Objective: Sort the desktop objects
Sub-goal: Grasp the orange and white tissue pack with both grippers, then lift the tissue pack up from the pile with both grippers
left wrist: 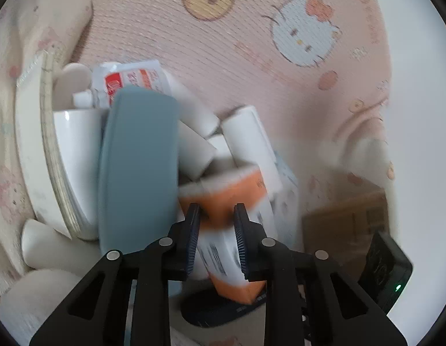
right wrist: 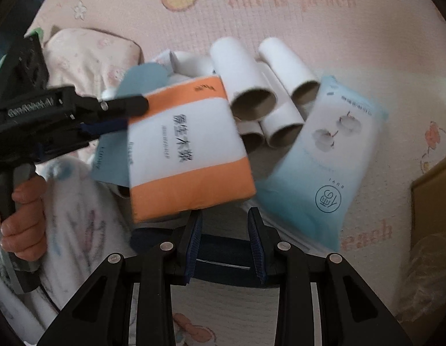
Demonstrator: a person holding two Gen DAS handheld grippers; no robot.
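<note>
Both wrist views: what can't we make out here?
- Orange tissue pack, left wrist view: motion blur makes its print unreadable; the left tool covers its lower sides.
- Dark object between the right tool pads, right wrist view: the pads and tool body cover most of it; identity unclear.
- Cardboard tubes, right wrist view: the orange pack hides part of the pile; no full count.
- Brown box: cut off by the fisheye edge.

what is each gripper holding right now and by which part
The left gripper pinches the orange-and-white tissue pack by one end, near its orange edge. The right gripper has a dark flat thing between its jaws; whether gripped cannot be told.
</note>
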